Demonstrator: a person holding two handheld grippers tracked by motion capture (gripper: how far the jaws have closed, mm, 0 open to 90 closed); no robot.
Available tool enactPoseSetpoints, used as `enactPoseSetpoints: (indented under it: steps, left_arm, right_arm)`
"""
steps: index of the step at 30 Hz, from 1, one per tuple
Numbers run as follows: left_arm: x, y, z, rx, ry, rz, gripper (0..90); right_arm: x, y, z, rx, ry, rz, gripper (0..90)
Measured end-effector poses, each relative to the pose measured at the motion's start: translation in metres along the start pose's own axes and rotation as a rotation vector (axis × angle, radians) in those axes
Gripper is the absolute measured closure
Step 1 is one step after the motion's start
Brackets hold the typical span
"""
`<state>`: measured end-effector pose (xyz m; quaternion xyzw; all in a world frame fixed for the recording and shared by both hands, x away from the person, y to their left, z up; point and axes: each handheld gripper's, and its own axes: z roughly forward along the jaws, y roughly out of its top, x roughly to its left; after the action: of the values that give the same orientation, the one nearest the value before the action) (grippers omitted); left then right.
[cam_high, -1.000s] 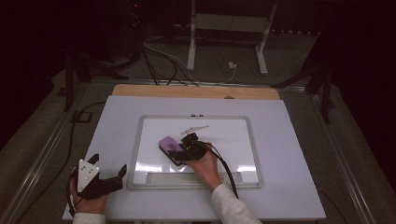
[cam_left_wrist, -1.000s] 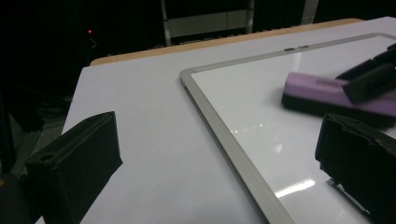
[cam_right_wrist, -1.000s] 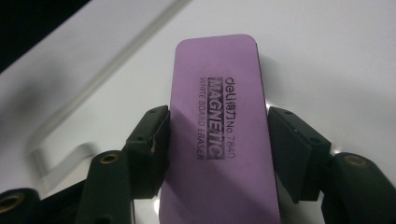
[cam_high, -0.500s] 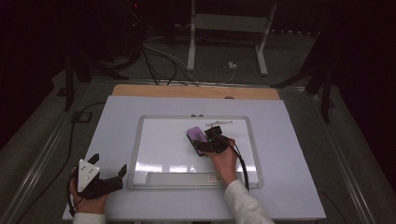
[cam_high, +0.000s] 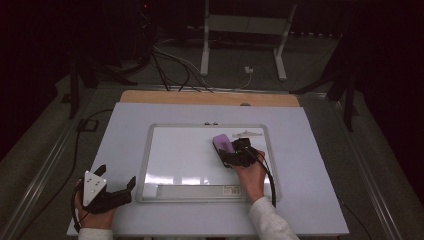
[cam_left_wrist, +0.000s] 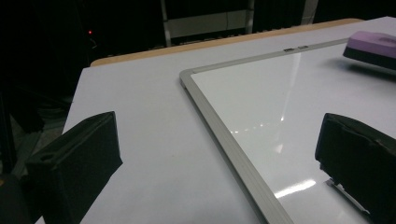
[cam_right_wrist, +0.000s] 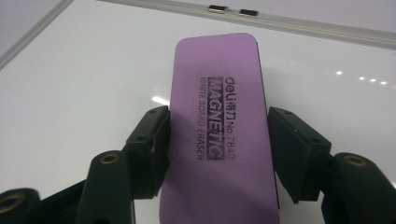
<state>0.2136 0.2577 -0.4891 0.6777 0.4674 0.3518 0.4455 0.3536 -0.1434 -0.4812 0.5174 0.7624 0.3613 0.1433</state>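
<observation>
The right gripper view alone shows the black print "MAGNETIC WHITE BOARD ERASER" on the purple eraser (cam_right_wrist: 219, 140). The right tongs (cam_high: 226, 153) clamp its long sides, holding it on the whiteboard (cam_high: 180, 155) near the board's far right corner. The left tongs (cam_high: 116, 184) gape empty at the table's (cam_high: 320, 200) near left corner, well apart from it.

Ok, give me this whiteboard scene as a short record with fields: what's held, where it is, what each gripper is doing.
held item: purple eraser, printed "magnetic white board eraser"
holder: right gripper, jaws clamped on the eraser's long sides
eraser location: on the whiteboard, upper right part, beside a faint mark
left gripper: jaws open, nothing between them, at the table's near left corner beside the board's frame
surface: white table
</observation>
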Motion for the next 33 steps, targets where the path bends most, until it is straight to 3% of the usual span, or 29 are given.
enactPoseSetpoints:
  steps: [18,24,28,33]
  left_arm:
    - [-0.003,0.001,0.003,0.006,-0.005,0.01,0.9]
    - [-0.001,0.0,0.003,0.006,-0.004,0.004,0.9]
    - [-0.001,0.0,0.002,0.004,-0.003,0.004,0.9]
    - [-0.001,0.0,0.003,0.007,-0.006,0.007,0.9]
  right_arm:
    - [-0.025,-0.03,-0.023,0.017,-0.118,-0.024,41.1]
    - [-0.028,-0.035,-0.021,0.021,-0.118,-0.009,40.9]
    - [-0.027,-0.035,-0.022,0.018,-0.138,-0.028,39.3]
    - [-0.015,-0.036,-0.03,-0.059,-0.147,-0.119,35.0]
